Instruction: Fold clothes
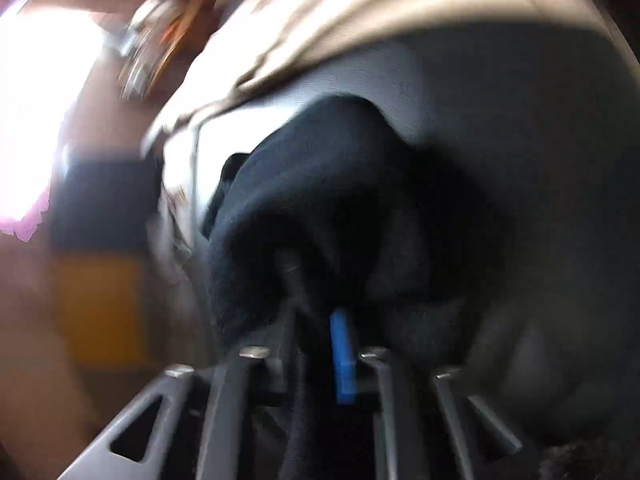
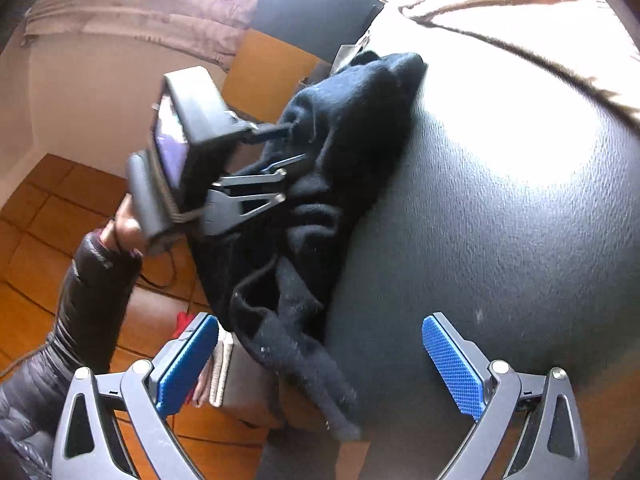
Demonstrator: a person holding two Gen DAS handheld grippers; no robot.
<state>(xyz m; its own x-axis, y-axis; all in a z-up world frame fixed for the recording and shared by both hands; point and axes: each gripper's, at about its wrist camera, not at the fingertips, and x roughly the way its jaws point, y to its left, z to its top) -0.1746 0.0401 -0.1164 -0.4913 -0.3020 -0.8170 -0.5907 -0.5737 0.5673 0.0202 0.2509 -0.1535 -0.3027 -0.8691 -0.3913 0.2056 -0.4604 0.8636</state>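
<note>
A black knit garment (image 2: 320, 184) lies bunched along the left edge of a dark leather seat (image 2: 500, 240), one end hanging over the side. My left gripper (image 2: 290, 144) reaches in from the left and is shut on the garment near its upper part. In the blurred left wrist view the dark garment (image 1: 320, 208) fills the middle, pinched between the closed fingers (image 1: 342, 356) with a blue pad showing. My right gripper (image 2: 320, 356) is open and empty, its blue pads (image 2: 452, 364) spread wide just below the garment's hanging end.
A beige blanket (image 2: 520, 12) lies across the back of the seat. An orange tile floor (image 2: 48, 216) is on the left below a white wall. A black and orange cushion (image 2: 288, 40) sits behind the garment. Some small items (image 2: 220, 368) lie on the floor by the seat.
</note>
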